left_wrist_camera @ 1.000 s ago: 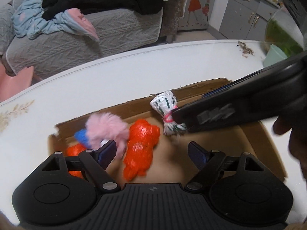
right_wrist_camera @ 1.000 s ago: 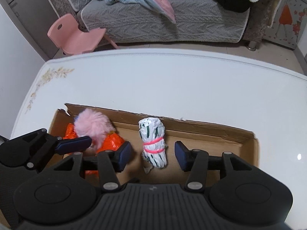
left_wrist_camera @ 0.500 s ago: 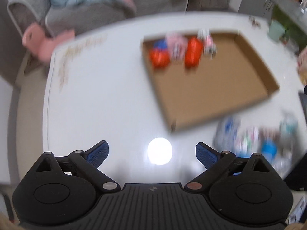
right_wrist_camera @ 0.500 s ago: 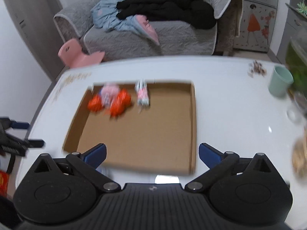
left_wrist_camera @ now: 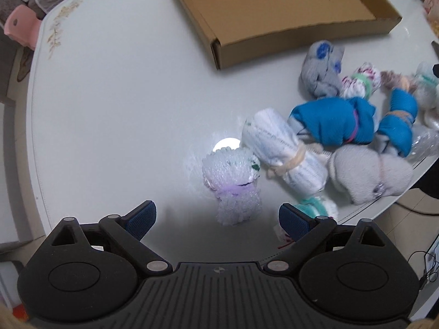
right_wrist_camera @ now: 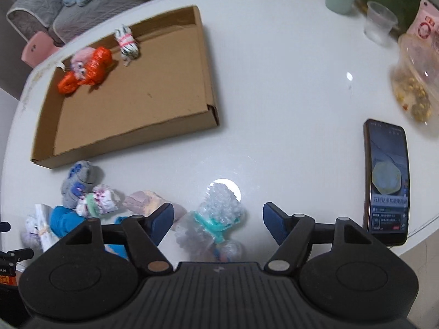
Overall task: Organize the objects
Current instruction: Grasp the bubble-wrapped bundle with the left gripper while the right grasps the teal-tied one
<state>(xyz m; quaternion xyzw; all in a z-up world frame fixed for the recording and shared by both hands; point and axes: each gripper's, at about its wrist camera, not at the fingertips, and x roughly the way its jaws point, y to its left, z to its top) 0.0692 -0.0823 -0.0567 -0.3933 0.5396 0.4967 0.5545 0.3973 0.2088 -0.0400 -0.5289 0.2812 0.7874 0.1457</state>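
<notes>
Two grippers, both spread wide and holding nothing right now. The left gripper [left_wrist_camera: 216, 219] hangs over a bubble-wrap bundle [left_wrist_camera: 233, 183] tied round the middle with a purple band, sitting on the white table [left_wrist_camera: 123, 109] roughly between the fingertips but a bit ahead of them. The right gripper [right_wrist_camera: 218, 219] is lined up on another bubble-wrap bundle [right_wrist_camera: 216, 219], this one cinched with a teal tie, lying right in the gap between its open fingers.

Rest of the pile is beside them: a white rolled bundle [left_wrist_camera: 285, 153] with a cream band, touching the purple-banded one, then two blue rolls [left_wrist_camera: 332, 120], a grey one [left_wrist_camera: 367, 175] and a grey-and-blue sock ball [left_wrist_camera: 322, 71] closer to the cardboard box [right_wrist_camera: 208, 87]. The box already has a few bundles tucked at its far end, an orange one [right_wrist_camera: 90, 68] and a striped white one [right_wrist_camera: 127, 42] among them, so my guess is everything else goes in there too.

Handling-wise these look light and squishy. Bubble wrap is slick and will compress, so I'd pinch across the tied waist where it's narrowest and firmest, not the puffy ends. Nothing fragile-looking, just easy to squirt out sideways. Watch the phone [right_wrist_camera: 387, 181] lying off to the right.
</notes>
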